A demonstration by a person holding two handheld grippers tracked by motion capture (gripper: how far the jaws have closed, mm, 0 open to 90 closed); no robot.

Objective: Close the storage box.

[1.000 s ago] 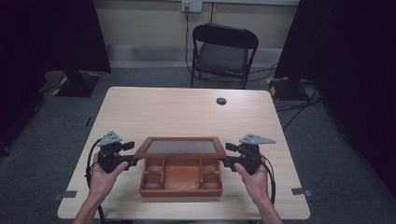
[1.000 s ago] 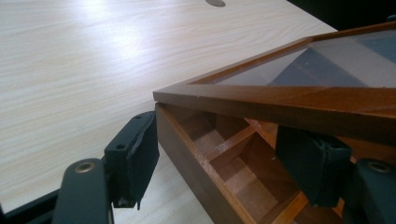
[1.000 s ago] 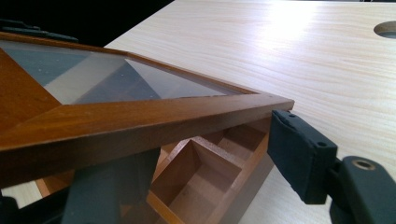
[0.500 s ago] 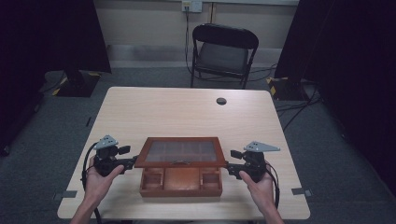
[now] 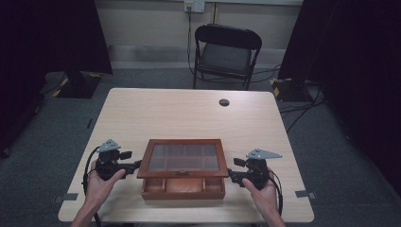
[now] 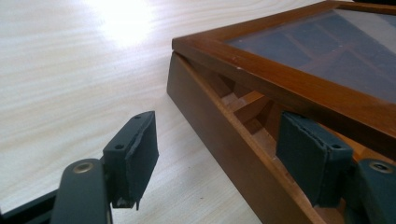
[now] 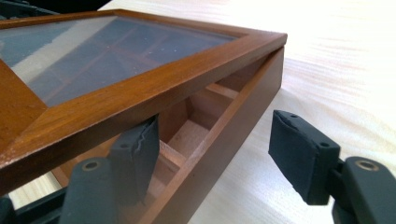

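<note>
A brown wooden box [image 5: 182,188] with small compartments sits near the table's front edge. Its glass-paned lid [image 5: 183,158] is hinged at the back and hangs a little above the base, raised at the front. My left gripper [image 5: 136,166] is open at the box's left side; one pad [image 6: 308,154] is under the lid edge, the other pad [image 6: 135,149] is outside over the table. My right gripper [image 5: 232,175] is open at the right side, with one pad [image 7: 140,144] under the lid [image 7: 116,60] and the other pad [image 7: 299,149] outside the box wall [image 7: 224,135].
The light wooden table [image 5: 189,118] stretches away behind the box, with a small black round disc [image 5: 224,102] near its far edge. A black folding chair [image 5: 227,52] stands beyond the table. Cables trail on the floor at the right.
The lid has swung down from a steeper tilt to nearly flat over the base. Both grippers have moved down and toward the person with its side edges.
</note>
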